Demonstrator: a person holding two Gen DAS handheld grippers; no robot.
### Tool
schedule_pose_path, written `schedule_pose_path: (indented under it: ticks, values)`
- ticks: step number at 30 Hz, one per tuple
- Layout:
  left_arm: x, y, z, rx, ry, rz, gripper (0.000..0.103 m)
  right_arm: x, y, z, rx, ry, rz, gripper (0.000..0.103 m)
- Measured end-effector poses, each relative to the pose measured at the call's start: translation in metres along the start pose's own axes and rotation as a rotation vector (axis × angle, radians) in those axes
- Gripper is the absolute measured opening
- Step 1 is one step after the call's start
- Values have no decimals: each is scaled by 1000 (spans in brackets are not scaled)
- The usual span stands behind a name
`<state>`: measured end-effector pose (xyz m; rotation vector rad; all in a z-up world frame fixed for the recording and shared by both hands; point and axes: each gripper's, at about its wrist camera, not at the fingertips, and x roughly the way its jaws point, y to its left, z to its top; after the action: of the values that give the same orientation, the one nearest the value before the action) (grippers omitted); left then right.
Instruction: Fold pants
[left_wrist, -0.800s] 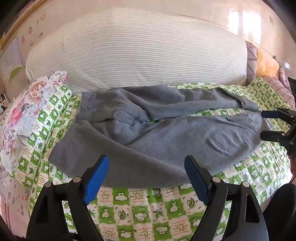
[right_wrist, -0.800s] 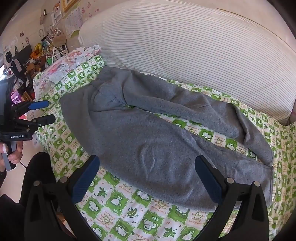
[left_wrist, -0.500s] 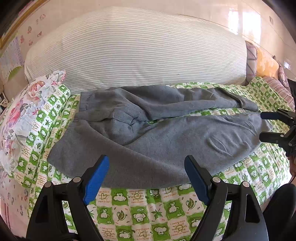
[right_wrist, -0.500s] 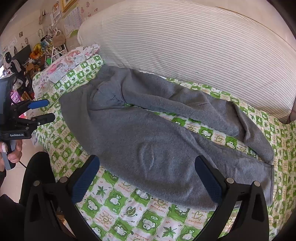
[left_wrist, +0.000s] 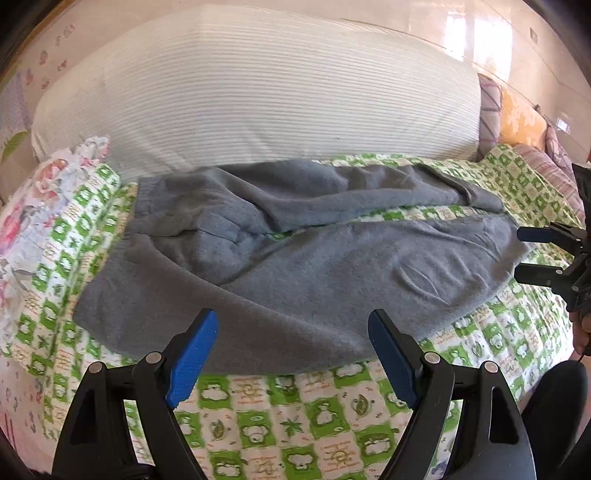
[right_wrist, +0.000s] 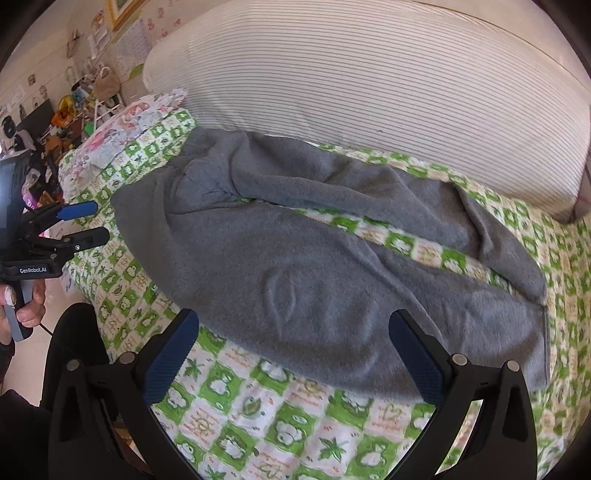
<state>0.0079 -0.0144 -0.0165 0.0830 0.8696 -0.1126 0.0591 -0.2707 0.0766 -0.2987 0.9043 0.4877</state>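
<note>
Left wrist view: pants (left_wrist: 295, 266) spread on bed (left_wrist: 280, 417) | left gripper (left_wrist: 291, 354) released at pants' near edge | right gripper (right_wrist: 291, 350) released, empty

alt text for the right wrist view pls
Grey pants lie spread on a green-and-white patterned sheet, legs apart, untouched, with a striped white cushion behind. The right gripper hovers open at the near leg's edge; the left gripper, open, is by the waistband end.

Striped white mattress (left_wrist: 258, 96) against glossy wall (left_wrist: 480, 33), green-checked bedsheet (left_wrist: 288, 417) below.
</note>
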Motion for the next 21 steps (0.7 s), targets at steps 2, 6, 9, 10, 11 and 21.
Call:
schedule_pose_path:
  ticks: [2, 6, 9, 10, 11, 21]
  values:
    - [4, -3, -2, -6, 8, -24, 84, -3, -9, -7, 26, 4, -19, 103]
    - [17, -15, -8, 19, 31, -76, 84, -14, -38, -32, 137, 21, -61, 103]
    - [24, -30, -12, 65, 65, -124, 84, -28, -64, -50, 246, 38, -98, 103]
    - [28, -37, -14, 89, 70, -144, 84, -33, -72, -56, 287, 39, -106, 103]
    - [32, -44, -15, 117, 81, -152, 84, -36, -85, -62, 326, 22, -130, 103]
    - [63, -92, -2, 313, 112, -233, 84, -66, -184, -88, 690, -87, -249, 103]
